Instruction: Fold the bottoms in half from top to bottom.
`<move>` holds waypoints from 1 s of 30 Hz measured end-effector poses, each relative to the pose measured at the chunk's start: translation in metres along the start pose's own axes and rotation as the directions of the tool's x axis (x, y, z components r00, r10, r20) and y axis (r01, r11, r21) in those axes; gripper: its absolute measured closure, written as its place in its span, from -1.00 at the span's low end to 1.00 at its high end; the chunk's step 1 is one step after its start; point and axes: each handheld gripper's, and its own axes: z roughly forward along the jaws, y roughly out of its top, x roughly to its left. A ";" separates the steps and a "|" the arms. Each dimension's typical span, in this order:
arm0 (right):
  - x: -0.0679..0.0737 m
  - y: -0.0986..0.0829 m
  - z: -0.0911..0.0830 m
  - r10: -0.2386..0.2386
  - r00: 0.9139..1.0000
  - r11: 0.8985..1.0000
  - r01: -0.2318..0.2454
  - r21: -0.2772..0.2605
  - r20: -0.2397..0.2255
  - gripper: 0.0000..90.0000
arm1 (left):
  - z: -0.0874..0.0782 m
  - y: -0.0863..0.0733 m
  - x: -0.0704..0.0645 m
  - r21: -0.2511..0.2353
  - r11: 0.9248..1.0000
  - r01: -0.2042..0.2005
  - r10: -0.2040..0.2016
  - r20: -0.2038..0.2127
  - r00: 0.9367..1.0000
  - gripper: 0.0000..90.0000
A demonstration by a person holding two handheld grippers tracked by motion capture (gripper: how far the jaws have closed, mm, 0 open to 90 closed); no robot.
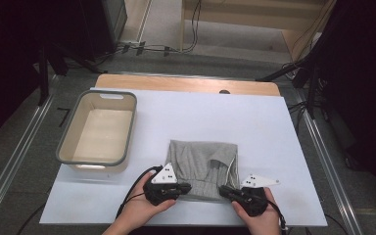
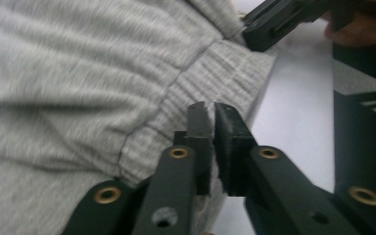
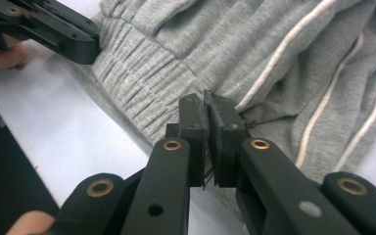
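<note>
The grey garment lies folded on the white table cover, near the front edge and slightly right of centre. Its ribbed waistband faces the person. Pale stripes run along the fabric on the right side of the fold.

The left gripper meets the near left part of the waistband. In the left gripper view its 2 jaws stand almost together, with a thin edge of ribbed fabric pinched between them. The left hand wraps the gripper body from below.

The right gripper meets the near right part of the waistband. In the right gripper view its 2 jaws are clamped close together at the ribbed hem; a thin layer of fabric appears to sit between the pads, though the narrow gap makes this hard to confirm. The right hand holds the gripper body.

The 2 grippers point toward each other and stay apart, with the waistband between them.

A cream basin with a grey rim stands on the left of the table cover, well apart from the garment. The wooden table edge shows beyond the cover.
</note>
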 end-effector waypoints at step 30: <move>-0.033 0.087 -0.026 -0.107 0.992 0.971 0.118 -0.209 0.063 0.79 | 0.048 0.009 -0.023 0.012 0.999 0.035 -0.035 0.011 0.999 1.00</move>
